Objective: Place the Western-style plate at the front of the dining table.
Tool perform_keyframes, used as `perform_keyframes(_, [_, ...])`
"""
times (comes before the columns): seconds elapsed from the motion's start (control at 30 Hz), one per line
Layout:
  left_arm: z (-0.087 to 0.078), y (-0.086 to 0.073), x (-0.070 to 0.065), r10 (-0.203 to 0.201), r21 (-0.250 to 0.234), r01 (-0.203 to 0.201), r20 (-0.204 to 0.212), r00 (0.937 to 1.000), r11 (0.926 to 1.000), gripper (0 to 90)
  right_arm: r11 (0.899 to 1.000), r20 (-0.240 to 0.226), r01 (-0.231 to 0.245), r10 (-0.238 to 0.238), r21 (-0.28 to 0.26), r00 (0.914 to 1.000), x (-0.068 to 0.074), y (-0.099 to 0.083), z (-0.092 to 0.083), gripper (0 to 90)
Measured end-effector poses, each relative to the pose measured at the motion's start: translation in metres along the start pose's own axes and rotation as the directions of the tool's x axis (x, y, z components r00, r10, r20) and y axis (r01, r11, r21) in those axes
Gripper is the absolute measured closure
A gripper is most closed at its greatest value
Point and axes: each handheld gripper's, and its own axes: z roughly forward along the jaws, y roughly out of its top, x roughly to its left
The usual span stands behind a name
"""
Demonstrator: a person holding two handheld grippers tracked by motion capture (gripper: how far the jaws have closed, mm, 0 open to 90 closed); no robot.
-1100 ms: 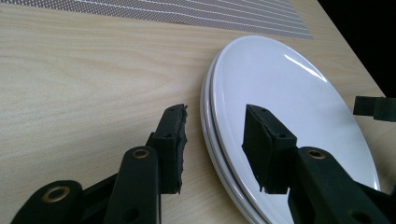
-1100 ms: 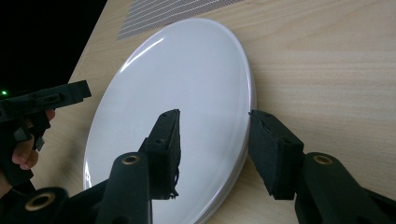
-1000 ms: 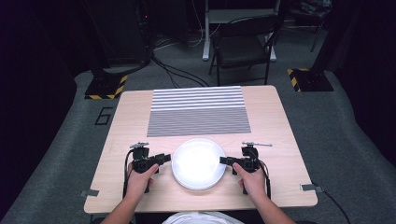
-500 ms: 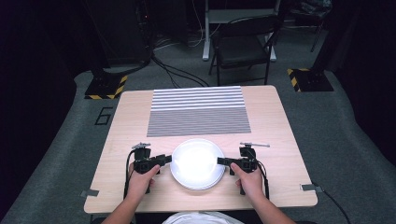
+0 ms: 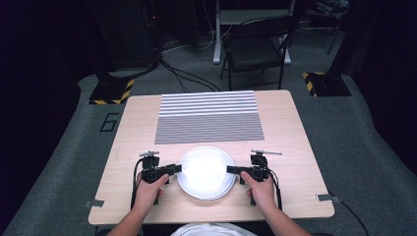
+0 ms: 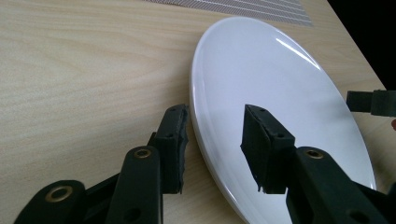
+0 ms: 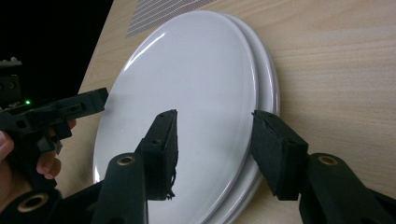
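We have a stack of white plates (image 5: 205,172) on the near-middle of the bench (image 5: 295,137), just in front of the striped mat (image 5: 209,117). The right gripper view shows two plates, the top one (image 7: 187,107) sitting slightly off the lower one (image 7: 271,88). Our left tongs (image 5: 176,168) come at the stack from its left edge, our right tongs (image 5: 230,169) from its right edge, both pointing inward at each other across the plates. Both hands sit equally close.

Left tongs: spread, jaws have just been closing, rim of the top plate (image 6: 280,107) between them, one jaw under, one over; no clear pinch yet. Right tongs: spread, straddling the rim the same way, pads not pressing. Plates are round, so no long axis; the grip line runs left to right through the middle. We judge the next move is a two-sided pinch and lift.
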Motion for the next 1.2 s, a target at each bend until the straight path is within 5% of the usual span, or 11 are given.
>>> perform_keyframes(0.9, [-0.014, 0.005, 0.017, -0.056, -0.018, 0.055, -0.042, 0.9976, 0.9983, 77.8, 0.999, -0.038, -0.018, 0.019, 0.029, 0.9991, 0.01, 0.0, 0.024, 50.6])
perform_keyframes(1.03, [-0.019, 0.007, 0.018, -0.037, -0.024, 0.036, -0.05, 0.9981, 0.9991, 81.4, 0.998, -0.036, -0.04, 0.041, 0.039, 0.9985, 0.011, 0.0, 0.026, 50.6])
perform_keyframes(1.2, [-0.012, 0.004, 0.02, -0.053, 0.006, 0.054, -0.027, 0.9982, 0.9985, 74.8, 0.998, -0.039, -0.043, 0.045, 0.046, 0.9982, 0.01, 0.0, 0.029, 52.3])
